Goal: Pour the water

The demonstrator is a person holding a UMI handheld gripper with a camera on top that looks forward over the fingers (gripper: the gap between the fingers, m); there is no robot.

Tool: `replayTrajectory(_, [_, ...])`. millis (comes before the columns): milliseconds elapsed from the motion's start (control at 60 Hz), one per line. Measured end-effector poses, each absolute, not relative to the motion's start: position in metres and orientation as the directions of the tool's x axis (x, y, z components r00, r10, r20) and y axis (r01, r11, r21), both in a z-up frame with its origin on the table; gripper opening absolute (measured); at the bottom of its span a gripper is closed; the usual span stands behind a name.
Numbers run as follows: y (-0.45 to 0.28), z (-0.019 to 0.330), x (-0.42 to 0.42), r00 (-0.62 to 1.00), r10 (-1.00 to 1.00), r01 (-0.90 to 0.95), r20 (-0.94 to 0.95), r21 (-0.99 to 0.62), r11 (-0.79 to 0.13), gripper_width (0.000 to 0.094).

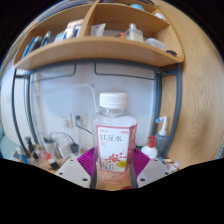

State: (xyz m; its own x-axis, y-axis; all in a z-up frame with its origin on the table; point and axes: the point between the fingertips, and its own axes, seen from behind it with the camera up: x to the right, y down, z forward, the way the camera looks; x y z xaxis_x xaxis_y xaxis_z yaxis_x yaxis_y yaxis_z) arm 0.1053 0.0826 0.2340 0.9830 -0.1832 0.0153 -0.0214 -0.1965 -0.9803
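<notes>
A pale wall (60, 95) fills most of the background, with a socket and a few cables low down on it. Above it runs a wooden shelf (95, 50) with a curved front edge, divided into open compartments and crowded with boxes and small items that are too small to identify. Wooden uprights (172, 100) frame the wall at either side. Below, a cluttered worktop (40, 155) carries tangled wires and small odds and ends off to one side, and a small white bottle with a red tip (150, 150) stands on the other side. Closest to the camera, and right in the middle, is a clear plastic bottle (114, 140) standing upright, with a white cap, a white label with red characters and pinkish fruit printed lower down. It sits between the two fingers of the gripper (113, 168), whose purple pads (90, 160) lie against its lower sides, so the jaws appear to be pinching the bottle at its base.
</notes>
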Motion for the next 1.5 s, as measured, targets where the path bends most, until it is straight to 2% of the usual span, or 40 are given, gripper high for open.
replayTrajectory(183, [0.085, 0.147, 0.160, 0.972, -0.215, 0.035, 0.099, -0.959, -0.281, 0.0476])
replayTrajectory(417, [0.087, 0.096, 0.184, 0.966, -0.253, -0.024, 0.051, -0.958, -0.285, 0.0479])
replayTrajectory(567, [0.087, 0.066, 0.168, 0.978, -0.208, -0.078, -0.018, -0.955, -0.285, 0.0503])
replayTrajectory(683, [0.086, 0.069, 0.167, 0.980, -0.201, -0.052, -0.003, -0.969, -0.240, 0.0513])
replayTrajectory(917, [0.082, 0.066, 0.170, 0.971, -0.239, -0.085, -0.020, -0.961, -0.262, 0.0617])
replayTrajectory(950, [0.080, 0.061, 0.170, 0.970, -0.240, -0.095, -0.025, -0.954, -0.285, 0.0667])
replayTrajectory(1017, [0.074, 0.054, 0.170, 0.968, -0.249, -0.101, -0.019, -0.942, -0.320, 0.0871])
replayTrajectory(1033, [0.072, 0.052, 0.172, 0.968, -0.250, -0.098, -0.014, -0.940, -0.327, 0.0878])
replayTrajectory(1133, [0.053, 0.052, 0.171, 0.967, -0.252, -0.063, 0.035, -0.927, -0.371, 0.0856])
replayTrajectory(1317, [-0.012, 0.060, 0.152, 0.978, -0.209, -0.128, -0.028, -0.867, -0.482, 0.0852])
replayTrajectory(1417, [-0.064, 0.084, 0.157, 0.978, -0.206, -0.124, -0.009, -0.824, -0.553, 0.0851])
replayTrajectory(1500, [-0.100, 0.114, 0.164, 0.980, -0.197, -0.111, 0.004, -0.815, -0.569, 0.0851])
